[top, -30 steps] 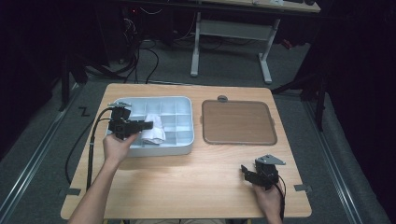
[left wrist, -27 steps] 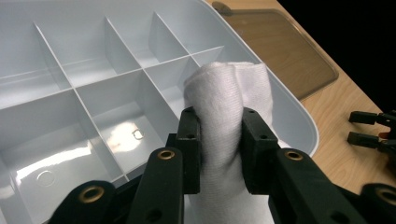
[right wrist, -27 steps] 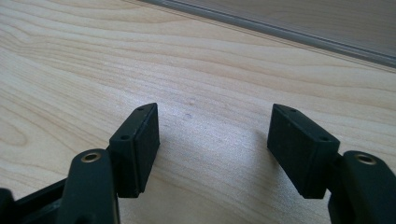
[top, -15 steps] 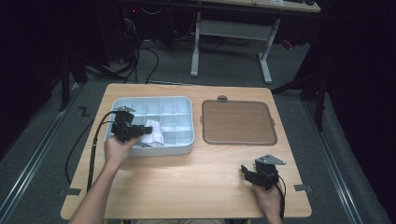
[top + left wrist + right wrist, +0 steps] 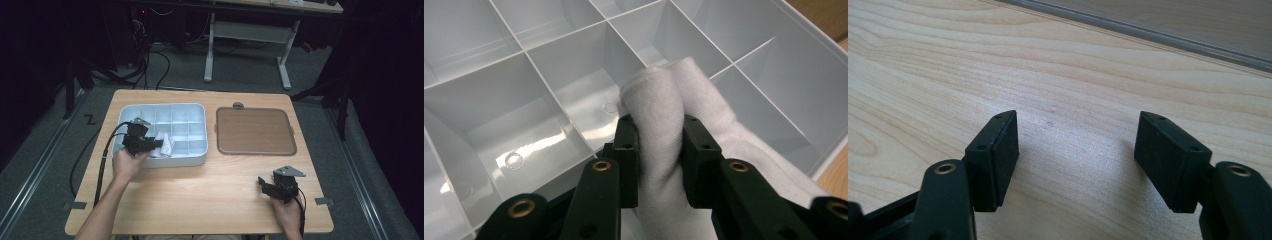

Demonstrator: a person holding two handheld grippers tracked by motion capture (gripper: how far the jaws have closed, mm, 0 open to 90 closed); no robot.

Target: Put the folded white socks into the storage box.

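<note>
A pale blue-white divided organizer box [image 5: 190,117] sits on the left half of the table. My left gripper [image 5: 159,144] is shut on a folded white cloth [image 5: 164,145], low over the box's front compartments. In the left gripper view the cloth [image 5: 659,105] bulges up between the two black pads [image 5: 626,150], above the grey dividers of the box [image 5: 524,65]. My right gripper [image 5: 262,184] rests near the table's front right corner. Its jaws stand wide apart over bare wood in the right gripper view, the gripper [image 5: 1075,150] holding nothing.
A brown tray [image 5: 255,131] with a grey rim lies at the back right of the wooden table [image 5: 200,200]. A cable [image 5: 102,160] trails from the left gripper off the table's left edge. A white desk frame [image 5: 245,35] stands behind on the floor.
My left gripper, with the cloth, has come nearer the box's front edge and sunk lower into it. The right gripper has stayed put.
</note>
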